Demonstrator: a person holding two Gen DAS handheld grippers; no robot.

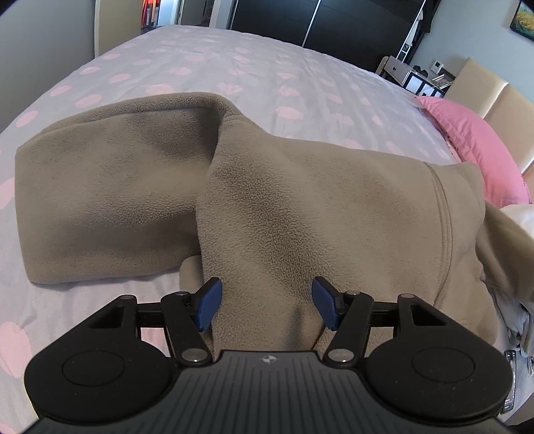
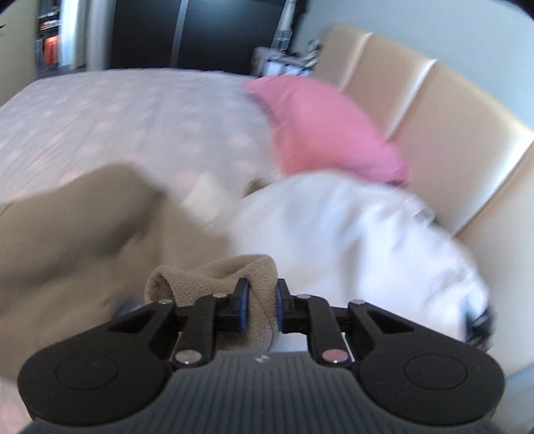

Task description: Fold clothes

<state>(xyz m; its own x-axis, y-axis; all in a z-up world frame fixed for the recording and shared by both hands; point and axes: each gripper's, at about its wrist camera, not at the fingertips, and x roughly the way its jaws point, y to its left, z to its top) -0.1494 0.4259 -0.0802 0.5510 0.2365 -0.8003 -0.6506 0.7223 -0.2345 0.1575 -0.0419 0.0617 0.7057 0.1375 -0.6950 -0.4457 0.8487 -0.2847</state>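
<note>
A taupe fleece garment (image 1: 300, 200) lies on the bed, one part folded out to the left and a seamed edge at the right. A thick bunch of it runs up between the blue pads (image 1: 210, 300) of my left gripper (image 1: 267, 302), which stands half wide and presses on it from both sides. In the blurred right wrist view my right gripper (image 2: 262, 300) is shut on a rolled fold of the same fleece (image 2: 83, 233). The rest hangs down to the left.
The bed wears a pale cover with pink dots (image 1: 200, 60). A pink pillow (image 2: 320, 127) leans on the beige padded headboard (image 2: 450, 133). White clothing (image 2: 350, 233) is heaped in front of the pillow. A dark wardrobe (image 1: 317, 20) stands beyond the bed.
</note>
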